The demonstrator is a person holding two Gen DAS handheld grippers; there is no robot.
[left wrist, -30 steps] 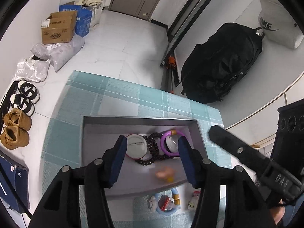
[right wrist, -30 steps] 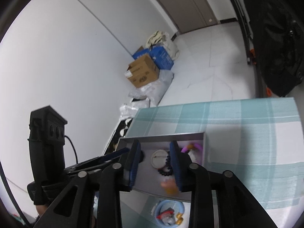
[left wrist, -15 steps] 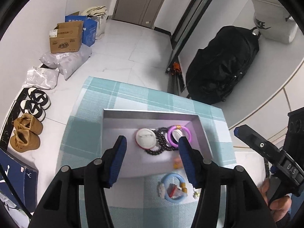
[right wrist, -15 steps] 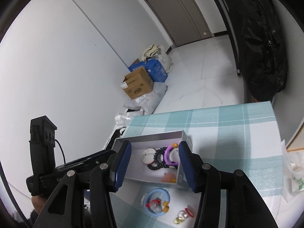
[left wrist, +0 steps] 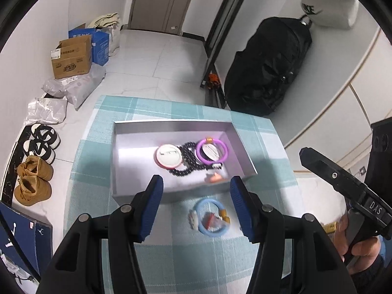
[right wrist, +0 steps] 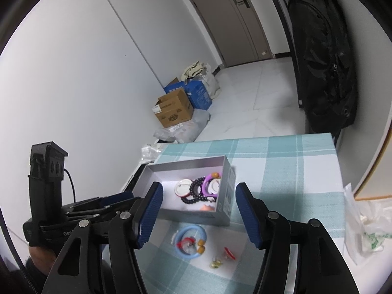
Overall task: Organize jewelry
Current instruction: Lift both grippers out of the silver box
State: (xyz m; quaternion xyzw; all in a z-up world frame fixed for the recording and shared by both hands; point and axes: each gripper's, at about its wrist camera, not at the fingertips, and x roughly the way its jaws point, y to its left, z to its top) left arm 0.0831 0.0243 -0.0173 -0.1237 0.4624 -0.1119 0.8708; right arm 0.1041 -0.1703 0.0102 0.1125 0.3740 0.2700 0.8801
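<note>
the person is working between picks: one small orange piece is lying in the grey box near its front right corner, and both tools are hanging above the table with nothing in them. the right gripper has just been opening its jaws, and they are standing wide with only air between the blue pads. the left gripper is standing about half open, also empty.

inside the box, a round white and pink case is sitting beside a black bead bracelet, and a purple ring bracelet is lying just to the right of the beads. the sorting is looking roughly halfway done, judging by what is left outside.

on the checked cloth, just in front of the box, a blue ring bracelet with small charms is waiting. near it, a red piece and a tiny gold piece are lying apart from each other.

the next move is probably calling for one gripper to come down over the blue ring, straddle its rim and close gently, since the thin hoop could skid on the cloth. the gold bit is too small to make out clearly.
</note>
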